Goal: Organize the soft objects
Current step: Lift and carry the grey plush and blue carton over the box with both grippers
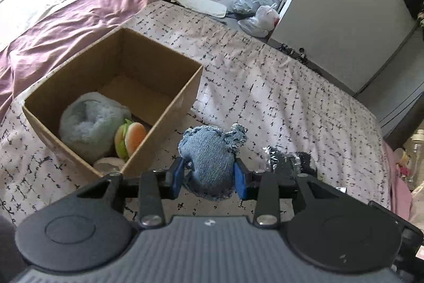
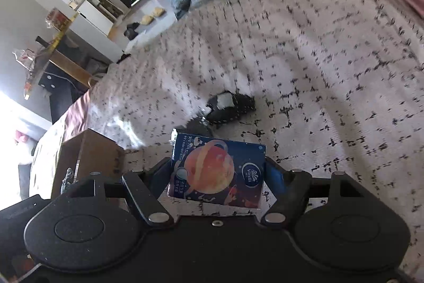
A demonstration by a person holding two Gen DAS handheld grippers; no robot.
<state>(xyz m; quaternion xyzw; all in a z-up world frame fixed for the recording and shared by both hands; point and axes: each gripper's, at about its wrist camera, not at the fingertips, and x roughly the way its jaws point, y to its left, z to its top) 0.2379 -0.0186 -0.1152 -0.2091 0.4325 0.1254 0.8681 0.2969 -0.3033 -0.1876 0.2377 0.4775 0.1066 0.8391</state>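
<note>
A: How much is already put away?

B: On the bed [image 1: 265, 76] an open cardboard box [image 1: 169, 108] is seen, and three soft things are already held in it: a pale fluffy cushion [image 1: 87, 123], a plush burger [image 1: 131, 138] leaning against it, and a small round pale item [image 1: 108, 163] at the near corner, too hidden to be named. Much of the box floor is left bare.

A: And what is left outside?

B: A tissue pack [image 2: 218, 174] is clamped between the fingers of the right gripper [image 2: 220, 177], carried above the bedspread with the box off to its left. A denim plush [image 1: 210, 158] is pinched by the blue fingers of the left gripper [image 1: 209, 177], just beside the box's near wall and not yet over the opening. A small dark pouch with a silvery patch [image 2: 229, 106] is left lying on the bedspread, well apart from the box.

A: So roughly halfway?

B: That is judged likely: three stowed, two gripped, one untouched.
</note>
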